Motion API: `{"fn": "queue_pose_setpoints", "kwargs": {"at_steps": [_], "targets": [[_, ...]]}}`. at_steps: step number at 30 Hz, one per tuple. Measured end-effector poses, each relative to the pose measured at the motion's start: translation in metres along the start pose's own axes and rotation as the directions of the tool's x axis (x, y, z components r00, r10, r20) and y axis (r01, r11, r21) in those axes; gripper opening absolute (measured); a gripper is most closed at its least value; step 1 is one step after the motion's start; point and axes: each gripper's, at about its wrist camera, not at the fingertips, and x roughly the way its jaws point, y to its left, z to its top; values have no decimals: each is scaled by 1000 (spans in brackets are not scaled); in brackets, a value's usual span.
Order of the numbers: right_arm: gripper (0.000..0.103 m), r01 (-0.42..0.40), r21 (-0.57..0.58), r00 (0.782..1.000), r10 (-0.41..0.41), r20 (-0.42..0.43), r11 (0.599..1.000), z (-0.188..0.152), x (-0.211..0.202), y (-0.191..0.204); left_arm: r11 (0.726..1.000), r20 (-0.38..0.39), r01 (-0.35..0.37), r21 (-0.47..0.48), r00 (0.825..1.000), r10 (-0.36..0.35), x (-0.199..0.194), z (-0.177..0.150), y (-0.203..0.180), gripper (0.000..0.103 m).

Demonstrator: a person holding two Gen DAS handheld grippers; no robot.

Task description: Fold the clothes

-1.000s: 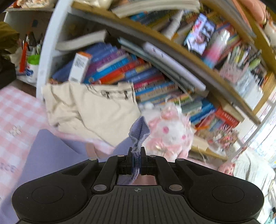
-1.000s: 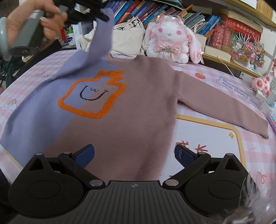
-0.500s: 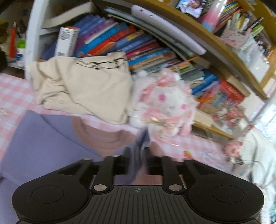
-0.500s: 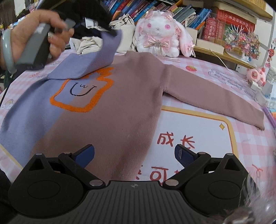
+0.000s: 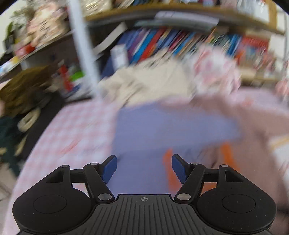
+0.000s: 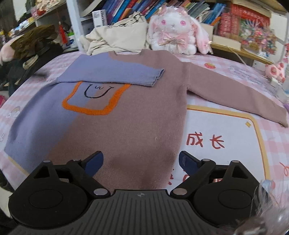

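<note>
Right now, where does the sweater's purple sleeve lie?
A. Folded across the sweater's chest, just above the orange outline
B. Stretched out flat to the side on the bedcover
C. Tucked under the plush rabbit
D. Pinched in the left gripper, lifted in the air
A: in the right wrist view the purple sleeve lies flat across the sweater, its cuff near the middle, and the left gripper stands open and empty.

A fluffy white-and-pink plush rabbit [image 6: 176,29] sits beside a crumpled cream fabric bag [image 6: 117,36]. Colourful upright books [image 6: 130,8] fill the shelf behind them.
</note>
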Motion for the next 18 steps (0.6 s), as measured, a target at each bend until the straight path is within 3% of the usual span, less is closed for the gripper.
{"fn": "queue_pose_setpoints", "kwargs": {"at_steps": [4,8,11,13,15,18], "targets": [[80,32,29,999,-32,-4,999,-3,-1,6,999,-38,-16,-36,999,14,-11,-41,25,68],[73,105,84,994,-104,-16,991,-11,-11,9,996,-77,-36,-84,997,30,-10,-57,50,67],[59,137,112,990,-134,-37,984,-20,-17,14,990,-85,8,-143,996,-20,-9,-67,69,65],[53,156,132,987,-151,-50,979,-26,-19,17,982,-100,50,-183,993,-70,-4,-73,79,59],[46,173,152,984,-166,-61,973,-31,-20,19,971,-121,72,-229,987,-102,1,-80,89,44],[39,187,199,982,-176,-73,962,-36,-20,20,959,-138,93,-267,981,-134,7,-87,99,30]]}}
